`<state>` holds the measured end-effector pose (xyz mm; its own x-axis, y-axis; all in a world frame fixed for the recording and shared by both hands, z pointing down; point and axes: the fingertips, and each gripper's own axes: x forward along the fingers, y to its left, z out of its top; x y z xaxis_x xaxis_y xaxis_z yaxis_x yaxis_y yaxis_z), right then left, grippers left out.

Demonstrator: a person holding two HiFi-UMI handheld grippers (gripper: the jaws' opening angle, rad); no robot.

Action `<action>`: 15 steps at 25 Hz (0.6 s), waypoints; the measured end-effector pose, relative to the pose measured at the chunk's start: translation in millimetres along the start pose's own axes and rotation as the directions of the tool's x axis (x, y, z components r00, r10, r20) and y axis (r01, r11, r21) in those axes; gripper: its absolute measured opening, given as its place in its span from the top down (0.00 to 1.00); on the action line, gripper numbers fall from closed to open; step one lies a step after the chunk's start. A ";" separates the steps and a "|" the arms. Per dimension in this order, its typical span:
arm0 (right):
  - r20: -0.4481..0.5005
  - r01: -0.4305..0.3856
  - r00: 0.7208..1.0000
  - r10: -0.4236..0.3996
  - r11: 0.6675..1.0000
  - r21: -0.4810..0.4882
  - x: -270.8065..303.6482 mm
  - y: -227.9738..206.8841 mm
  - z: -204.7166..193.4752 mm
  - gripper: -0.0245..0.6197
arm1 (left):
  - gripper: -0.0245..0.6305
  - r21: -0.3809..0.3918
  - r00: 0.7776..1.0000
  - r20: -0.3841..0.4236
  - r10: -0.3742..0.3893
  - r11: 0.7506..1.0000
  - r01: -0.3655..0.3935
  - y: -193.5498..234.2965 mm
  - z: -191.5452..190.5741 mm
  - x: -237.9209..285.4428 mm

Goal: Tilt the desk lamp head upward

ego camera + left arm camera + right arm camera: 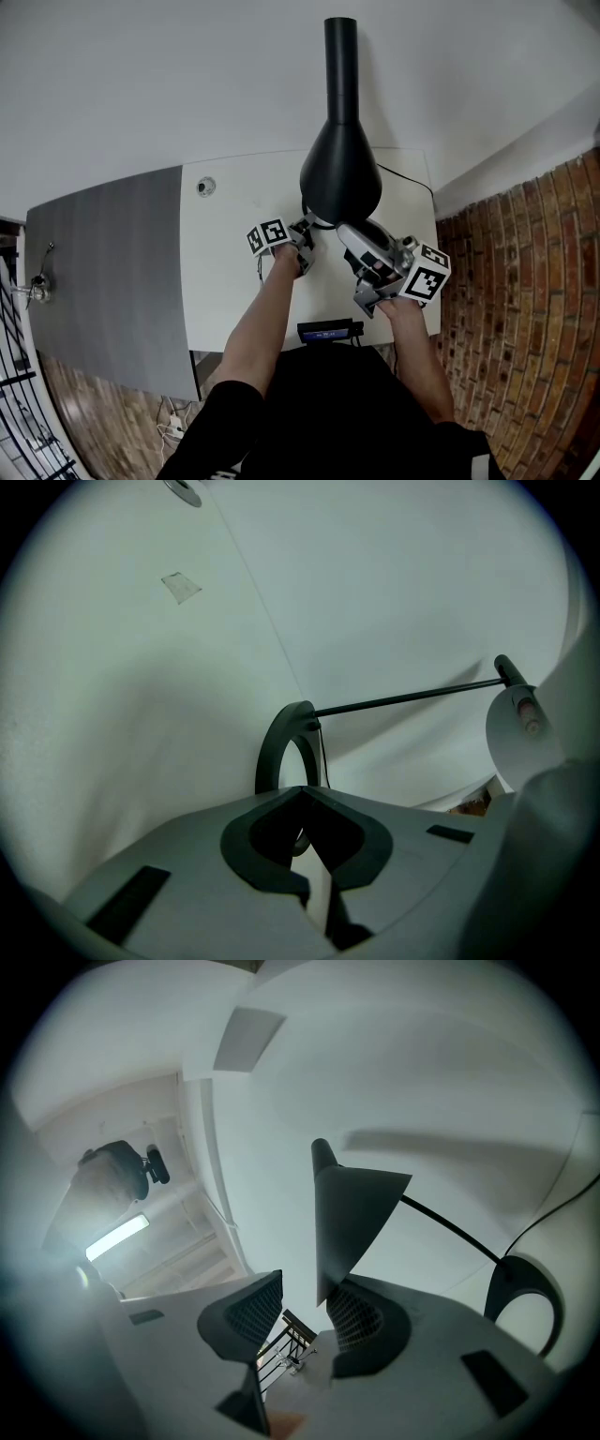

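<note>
White counter point(234, 281) against a plain wall: left tool point(300, 791) clenched on the base ring point(269, 752), right tool point(302, 1309) released, rim of the lamp head point(356, 1208) between its jaws (close firmly first, then lift slowly, base braced).

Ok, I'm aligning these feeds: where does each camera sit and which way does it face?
Head view: on the person's head, facing steeply down at the desk and lamp shade; both forearms, left hand-held gripper and right hand-held gripper show.
Left gripper view: on that gripper, facing the lamp's ring base; jaws closed on it.
Right gripper view: on that gripper, facing the shade; jaws apart.
Shared: both gripper views show the ring base.
</note>
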<state>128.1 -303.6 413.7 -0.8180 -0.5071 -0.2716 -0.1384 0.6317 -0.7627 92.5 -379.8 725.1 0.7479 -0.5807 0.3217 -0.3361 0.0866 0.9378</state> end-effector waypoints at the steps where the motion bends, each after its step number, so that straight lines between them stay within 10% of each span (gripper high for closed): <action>1: -0.002 -0.003 1.000 0.003 1.000 -0.004 -0.2 3.4 0.0 0.73 | 0.94 0.000 1.000 0.000 0.001 1.000 -0.001 0.5 0.1 -0.2; 15: -0.015 -0.036 0.999 0.035 0.997 -0.070 0.1 40.0 6.9 0.73 | 0.94 0.002 1.000 0.001 0.000 1.000 0.000 0.4 1.1 -0.1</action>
<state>126.3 -282.5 379.1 -0.8306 -0.4759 -0.2893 -0.1479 0.6893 -0.7092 91.7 -380.6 725.3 0.7475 -0.5812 0.3216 -0.3376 0.0846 0.9375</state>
